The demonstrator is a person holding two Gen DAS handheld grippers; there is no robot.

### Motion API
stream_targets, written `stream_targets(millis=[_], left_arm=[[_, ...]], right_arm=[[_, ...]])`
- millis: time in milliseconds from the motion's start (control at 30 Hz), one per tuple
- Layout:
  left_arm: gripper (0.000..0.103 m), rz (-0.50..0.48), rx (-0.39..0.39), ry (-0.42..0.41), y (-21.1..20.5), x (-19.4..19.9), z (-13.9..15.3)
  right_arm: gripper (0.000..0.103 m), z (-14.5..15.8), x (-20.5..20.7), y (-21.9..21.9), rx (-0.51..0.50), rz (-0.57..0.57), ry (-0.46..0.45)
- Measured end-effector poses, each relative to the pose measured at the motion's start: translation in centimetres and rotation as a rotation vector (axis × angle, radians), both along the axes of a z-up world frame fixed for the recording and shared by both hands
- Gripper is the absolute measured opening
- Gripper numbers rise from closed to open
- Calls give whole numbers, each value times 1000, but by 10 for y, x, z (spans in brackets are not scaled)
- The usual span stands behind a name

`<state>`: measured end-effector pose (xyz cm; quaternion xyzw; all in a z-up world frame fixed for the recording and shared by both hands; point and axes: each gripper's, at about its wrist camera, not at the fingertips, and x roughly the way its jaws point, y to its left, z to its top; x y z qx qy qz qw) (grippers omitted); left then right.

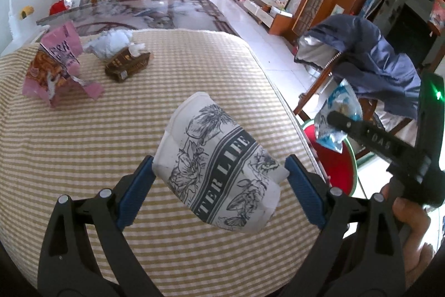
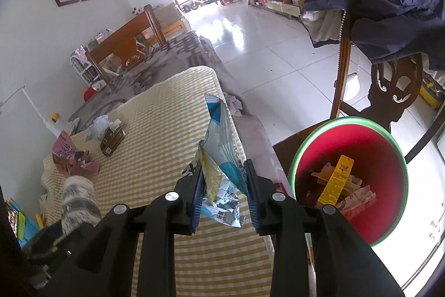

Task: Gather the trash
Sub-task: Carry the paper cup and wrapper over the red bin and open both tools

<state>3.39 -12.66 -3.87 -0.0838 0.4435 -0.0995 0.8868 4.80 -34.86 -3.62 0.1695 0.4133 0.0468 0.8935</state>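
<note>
Risk lies in the drop: the right gripper [image 2: 224,180] clenches a crinkled snack bag [image 2: 219,157] above the bench [image 2: 155,130], short of the red bin [image 2: 383,157]; the left gripper [image 1: 219,171] squeezes a crushed paper cup [image 1: 219,171], which may slip.

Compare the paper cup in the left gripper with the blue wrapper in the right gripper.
The paper cup is white with black floral print; the blue wrapper is blue and white. The cup keeps a stiff, dented shape; the wrapper is flat and crumpled. Both are held clamped above the striped cloth.
</note>
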Motion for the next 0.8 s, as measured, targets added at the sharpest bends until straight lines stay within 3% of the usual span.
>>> stream_targets(millis=[333, 533, 800], left_arm=[[91, -18, -4, 35, -8, 4, -11], [91, -38, -1, 43, -18, 8, -14], [91, -103, -62, 48, -46, 23, -17]], right_arm=[[29, -1, -1, -13, 18, -30, 4], [29, 1, -1, -33, -46, -124, 6], [29, -10, -8, -95, 88, -316, 36]])
